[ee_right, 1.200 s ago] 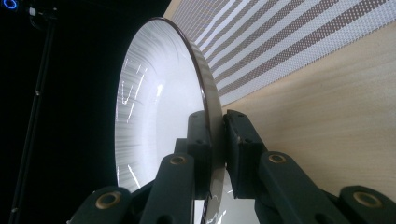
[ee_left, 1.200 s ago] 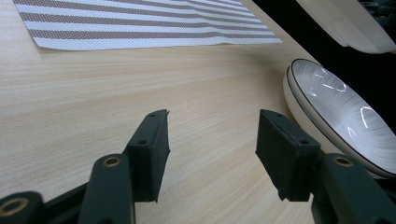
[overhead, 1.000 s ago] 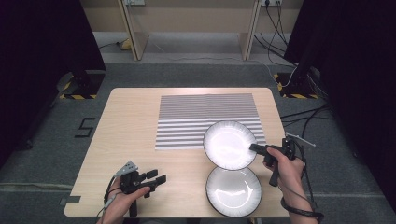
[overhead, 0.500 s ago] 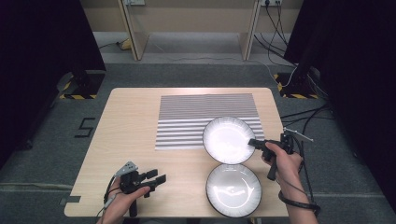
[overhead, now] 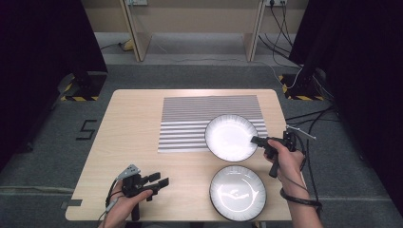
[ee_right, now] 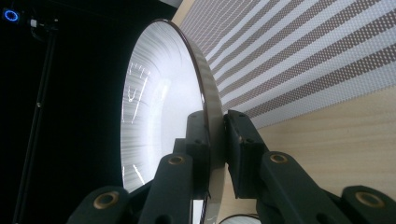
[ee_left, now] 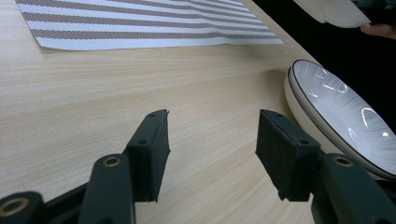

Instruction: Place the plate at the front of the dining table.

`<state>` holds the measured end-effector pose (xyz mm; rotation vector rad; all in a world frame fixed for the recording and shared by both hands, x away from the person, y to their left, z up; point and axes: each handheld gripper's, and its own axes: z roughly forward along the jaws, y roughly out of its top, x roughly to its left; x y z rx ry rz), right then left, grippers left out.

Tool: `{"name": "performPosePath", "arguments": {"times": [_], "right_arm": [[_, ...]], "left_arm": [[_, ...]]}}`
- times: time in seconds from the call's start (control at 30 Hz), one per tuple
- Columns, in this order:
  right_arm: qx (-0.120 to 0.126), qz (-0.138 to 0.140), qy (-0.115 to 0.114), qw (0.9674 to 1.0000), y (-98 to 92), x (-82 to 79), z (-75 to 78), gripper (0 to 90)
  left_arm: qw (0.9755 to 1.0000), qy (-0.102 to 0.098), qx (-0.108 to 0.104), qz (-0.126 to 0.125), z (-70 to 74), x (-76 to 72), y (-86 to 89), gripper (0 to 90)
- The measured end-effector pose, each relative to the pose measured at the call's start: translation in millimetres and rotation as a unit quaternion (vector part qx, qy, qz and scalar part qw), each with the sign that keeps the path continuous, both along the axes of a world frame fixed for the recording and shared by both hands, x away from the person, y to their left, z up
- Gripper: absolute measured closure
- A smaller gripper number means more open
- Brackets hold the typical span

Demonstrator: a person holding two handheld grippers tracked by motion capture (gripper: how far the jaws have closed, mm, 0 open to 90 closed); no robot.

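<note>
My right gripper (overhead: 254,140) is shut on the right rim of a white dark-rimmed plate (overhead: 231,137), held over the near right corner of the striped placemat (overhead: 190,118). In the right gripper view the pads (ee_right: 243,140) clamp the plate's edge (ee_right: 159,93) from both sides, with the placemat (ee_right: 303,56) behind it. My left gripper (overhead: 161,179) rests low at the table's front left, open with nothing between its fingers (ee_left: 212,135). A second white plate (overhead: 237,192) lies at the front right; in the left gripper view it (ee_left: 336,116) looks like two stacked.
The wooden table (overhead: 133,118) has bare room left of the placemat. Cables and dark stands crowd the floor to the right (overhead: 304,85). A "5" mark (overhead: 86,129) is on the floor at left.
The right gripper has carried its plate slightly away from the front edge, farther over the placemat. The left gripper has stayed put.
</note>
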<state>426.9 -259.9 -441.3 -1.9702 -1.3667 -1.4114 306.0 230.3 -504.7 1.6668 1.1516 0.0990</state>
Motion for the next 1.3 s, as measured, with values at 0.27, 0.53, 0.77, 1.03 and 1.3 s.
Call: {"name": "performPosePath", "arguments": {"times": [0.27,0.53,0.77,1.03,1.3], "right_arm": [[0.001,-0.008,-0.004,1.0000,2.4,9.7,2.5,80.0],[-0.005,-0.019,-0.004,0.9998,5.1,16.2,3.4,80.0],[-0.004,-0.024,-0.002,0.9997,6.5,21.1,1.0,80.0],[-0.002,-0.033,0.001,0.9995,5.5,26.7,0.1,79.9],[-0.002,-0.041,0.000,0.9992,6.2,35.6,0.1,79.9]], "left_arm": [[1.0000,-0.003,-0.001,0.003,1.2,0.1,1.2,43.7],[1.0000,-0.001,0.000,0.002,0.0,-0.7,0.9,43.7],[1.0000,-0.001,0.000,0.003,-0.1,-0.5,1.4,43.7],[1.0000,0.001,0.002,0.001,-1.3,0.0,1.0,43.8],[1.0000,0.001,-0.001,0.003,-1.4,0.5,1.3,43.8]]}}
